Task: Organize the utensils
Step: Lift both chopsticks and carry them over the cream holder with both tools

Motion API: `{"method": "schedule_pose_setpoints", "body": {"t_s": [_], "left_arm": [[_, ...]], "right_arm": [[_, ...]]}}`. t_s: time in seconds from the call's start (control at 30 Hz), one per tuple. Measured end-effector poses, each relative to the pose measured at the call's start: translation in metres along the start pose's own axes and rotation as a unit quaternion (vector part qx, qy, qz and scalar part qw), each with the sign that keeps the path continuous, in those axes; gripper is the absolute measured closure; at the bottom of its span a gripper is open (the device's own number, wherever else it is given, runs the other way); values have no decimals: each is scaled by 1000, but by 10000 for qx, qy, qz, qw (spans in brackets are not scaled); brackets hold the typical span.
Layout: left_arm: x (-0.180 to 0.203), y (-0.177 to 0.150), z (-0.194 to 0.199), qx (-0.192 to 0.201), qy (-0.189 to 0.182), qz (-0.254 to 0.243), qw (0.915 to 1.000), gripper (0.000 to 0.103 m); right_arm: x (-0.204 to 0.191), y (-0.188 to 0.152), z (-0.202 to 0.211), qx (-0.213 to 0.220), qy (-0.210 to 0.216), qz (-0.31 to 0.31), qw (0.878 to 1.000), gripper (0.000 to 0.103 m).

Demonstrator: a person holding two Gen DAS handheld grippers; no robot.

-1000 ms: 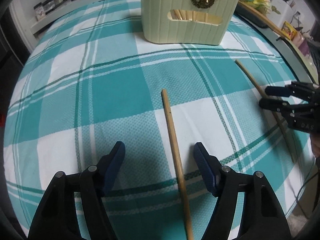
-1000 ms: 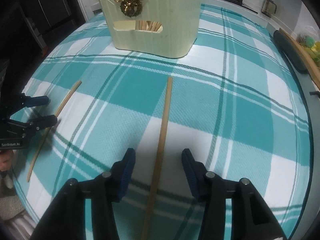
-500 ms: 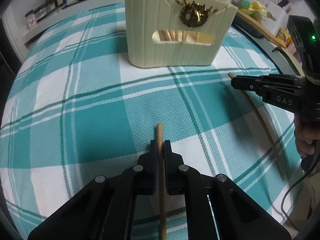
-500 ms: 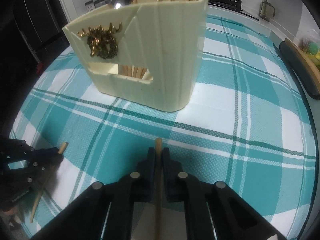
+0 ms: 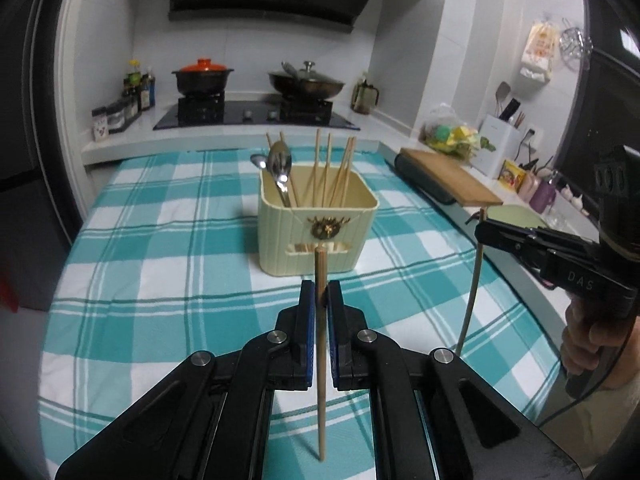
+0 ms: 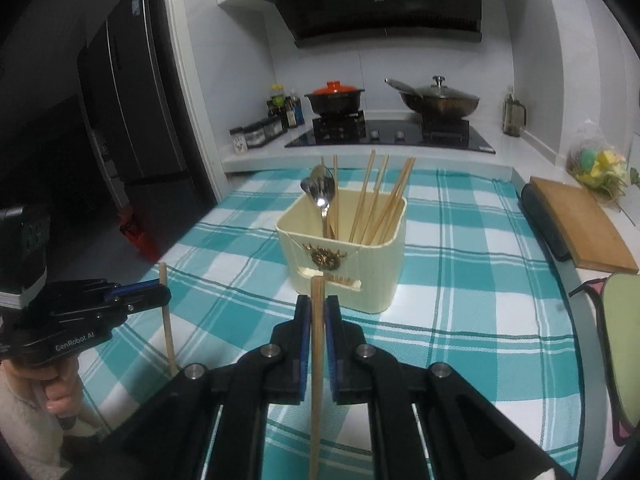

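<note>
Nearest the left wrist camera, the left tool (image 5: 320, 300) is clamped narrow on a chopstick (image 5: 320, 360), whose long axis runs upright through the blue pads, top end poking just above them and lower end hanging free over the checked tabletop (image 5: 160, 280). The right tool (image 6: 316, 304) grips a second chopstick (image 6: 316, 380) the same way, upright, with its top just above the pads. Each tool shows in the other's view, off to the side: the right one bears the letters "DAS" on its black body, the left one reads "GenRobot AI". Taking the cream utensil holder (image 6: 348, 272) as the landmark, both tools sit on its near side, on the face carrying a gold ornament (image 5: 328, 226) and a slot; the holder lies almost straight ahead of each. Its open top faces up, with spoons (image 5: 278, 168) and several chopsticks already standing inside. The coming move, as I judge it, turns on carrying each upright stick forward over the near rim and lowering it in end first; neither hand looks clearly nearer. Beyond the holder stand a stove with an orange-lidded pot (image 5: 204, 76) and a wok (image 5: 306, 84). Label writing there is too small to read.
</note>
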State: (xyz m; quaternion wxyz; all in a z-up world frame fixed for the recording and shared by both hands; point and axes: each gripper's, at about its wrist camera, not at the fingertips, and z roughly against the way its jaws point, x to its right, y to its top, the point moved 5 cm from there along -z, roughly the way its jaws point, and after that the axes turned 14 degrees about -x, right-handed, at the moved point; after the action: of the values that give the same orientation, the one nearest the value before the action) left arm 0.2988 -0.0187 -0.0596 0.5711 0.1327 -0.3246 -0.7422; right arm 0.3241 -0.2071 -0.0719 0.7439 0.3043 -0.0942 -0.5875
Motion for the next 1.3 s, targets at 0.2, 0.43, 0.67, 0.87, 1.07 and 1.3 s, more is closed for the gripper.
{"method": "schedule_pose_setpoints", "body": {"t_s": [0.2, 0.43, 0.67, 0.87, 1.07, 1.3], "left_arm": [[5, 7, 30, 503, -109, 104, 9986, 99], [9, 17, 46, 657, -234, 103, 9975, 99], [6, 37, 40, 526, -345, 85, 9980, 99], [1, 91, 60, 819, -417, 61, 9957, 99], [1, 170, 77, 1455, -21, -140, 9893, 99], [-5, 233, 24, 1443, 268, -232, 9889, 99]], "right_arm": [[-23, -1, 45, 757, -231, 165, 9967, 96], [-28, 8, 67, 1396, -180, 173, 9899, 96], [-22, 13, 55, 1240, -202, 130, 9920, 96], [-8, 53, 54, 1347, -174, 85, 9907, 96], [0, 132, 66, 1844, -207, 246, 9823, 96], [24, 203, 39, 2090, -190, 101, 9777, 96]]}}
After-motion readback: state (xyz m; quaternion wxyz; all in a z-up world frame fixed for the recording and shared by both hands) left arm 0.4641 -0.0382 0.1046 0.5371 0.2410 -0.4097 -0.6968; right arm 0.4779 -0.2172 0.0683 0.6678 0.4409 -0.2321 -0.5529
